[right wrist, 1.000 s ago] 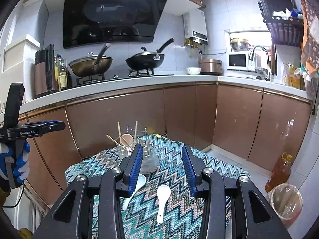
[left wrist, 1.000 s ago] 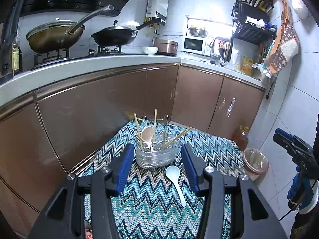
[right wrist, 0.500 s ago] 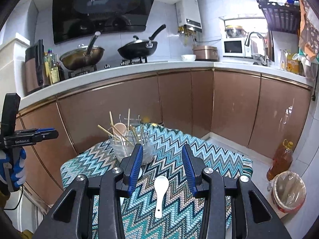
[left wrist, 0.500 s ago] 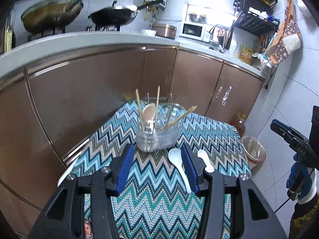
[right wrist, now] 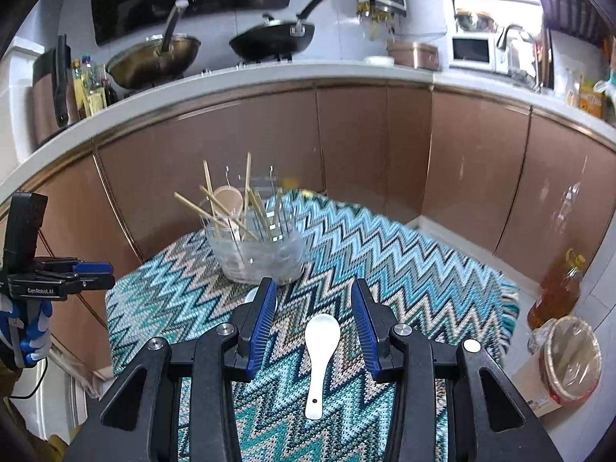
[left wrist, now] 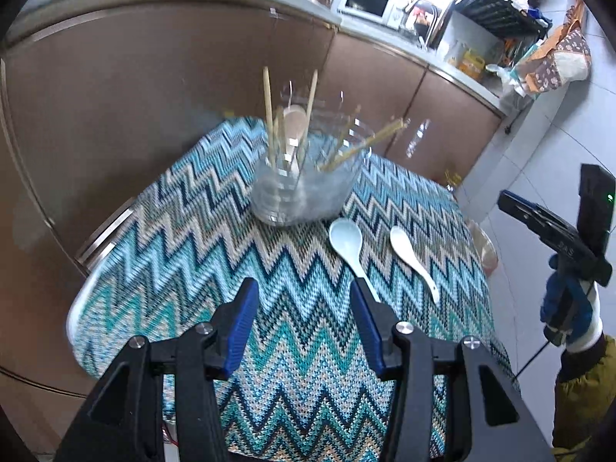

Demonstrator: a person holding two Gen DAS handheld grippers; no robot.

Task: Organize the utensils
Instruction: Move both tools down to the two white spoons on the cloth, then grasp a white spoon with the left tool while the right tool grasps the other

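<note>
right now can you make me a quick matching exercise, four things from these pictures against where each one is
Things:
1. white spoon
2. chopsticks
3. black wok
4. oil bottle

Places:
A. on the stove
B. on the floor by the cabinets
C. flat on the zigzag cloth, between the open right gripper fingers
D. standing in the clear holder

Pairs: 1-C, 2-D, 3-A, 4-B

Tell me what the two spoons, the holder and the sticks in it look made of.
Spoons: glossy white, likely glazed ceramic, possibly melamine. Holder: see-through, glass or clear plastic, blurred. Sticks: pale tan and matte, probably bamboo or wood.
</note>
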